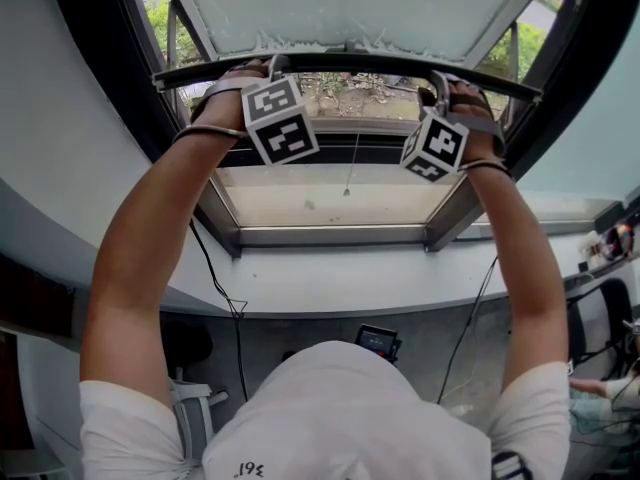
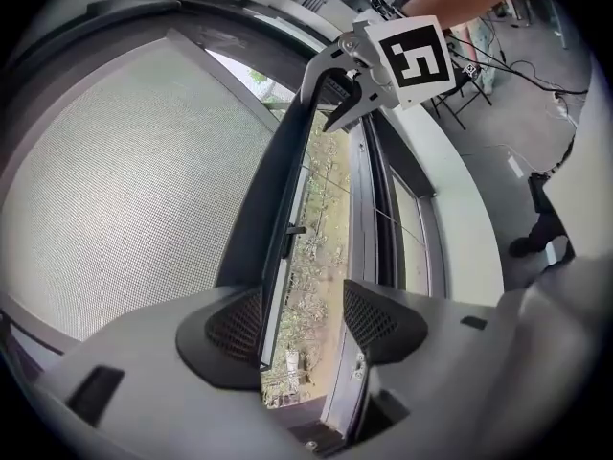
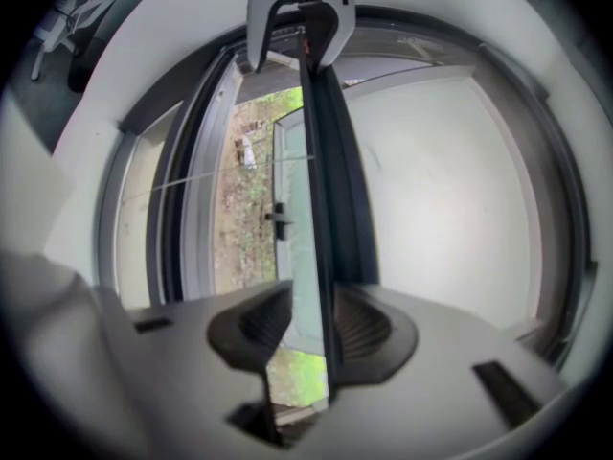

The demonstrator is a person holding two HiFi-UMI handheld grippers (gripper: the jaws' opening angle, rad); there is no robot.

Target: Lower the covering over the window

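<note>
The covering is a pale mesh blind (image 1: 350,8) with a dark bottom bar (image 1: 350,63), hanging partway down the window. Both grippers are raised to that bar. My left gripper (image 1: 272,65) is at the bar's left part. In the left gripper view its jaws (image 2: 302,324) straddle the bar (image 2: 273,218); the bar lies by the left pad, with a gap to the right pad. My right gripper (image 1: 440,80) is at the bar's right part. In the right gripper view, that gripper (image 3: 311,326) has both pads close against the bar (image 3: 316,161).
Below the bar the open window shows ground and plants outside. A thin cord (image 1: 352,168) hangs in the opening above the sill (image 1: 330,236). Cables run down the wall below. A seated person's arm (image 1: 600,388) and a chair are at the right edge.
</note>
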